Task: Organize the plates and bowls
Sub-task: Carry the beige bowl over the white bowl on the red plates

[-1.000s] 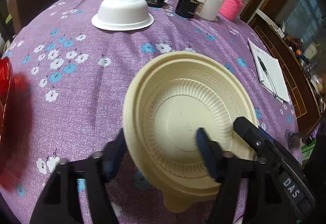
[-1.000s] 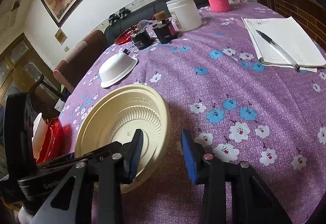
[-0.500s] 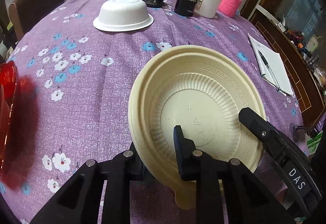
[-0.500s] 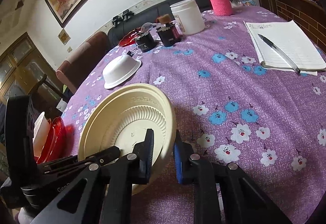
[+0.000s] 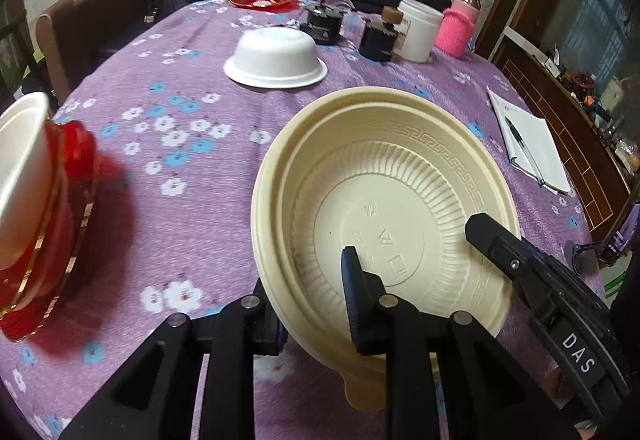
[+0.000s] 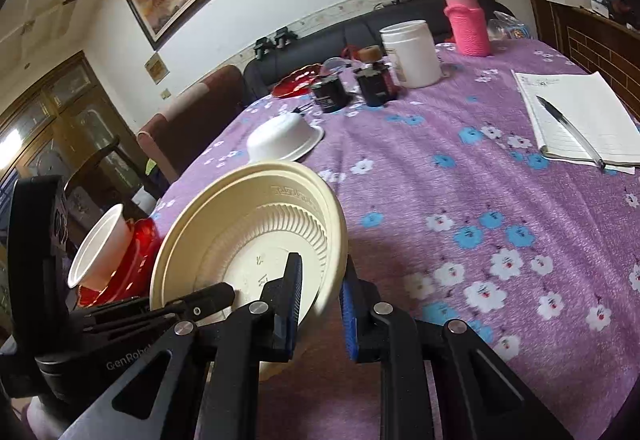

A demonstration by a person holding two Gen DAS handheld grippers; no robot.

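Cream bowl point(image 5: 384, 200) sits tilted above the purple tablecloth point(image 5: 188, 208), gripped at its near rim from both sides — left gripper point(image 5: 312, 304) and right gripper point(image 6: 318, 300) have each just closed on it (one finger inside, one outside). Farther off lies an upturned white bowl point(image 5: 276, 56).

Cream ribbed plate point(image 5: 392, 176) tilted above tablecloth; white bowl point(image 5: 276, 56) upside-down.

Open purple cloth point(image 5: 192, 240) all round cream plate point(image 5: 384, 200). Left of plate: red dishes point(image 5: 60, 240) with white cup point(image 5: 20, 180). Beyond plate: upturned white bowl point(image 5: 276, 56), then jars point(image 5: 416, 28) crowding far edge. Right of plate: notebook point(image 5: 532, 148), pen point(image 5: 516, 132) on it.
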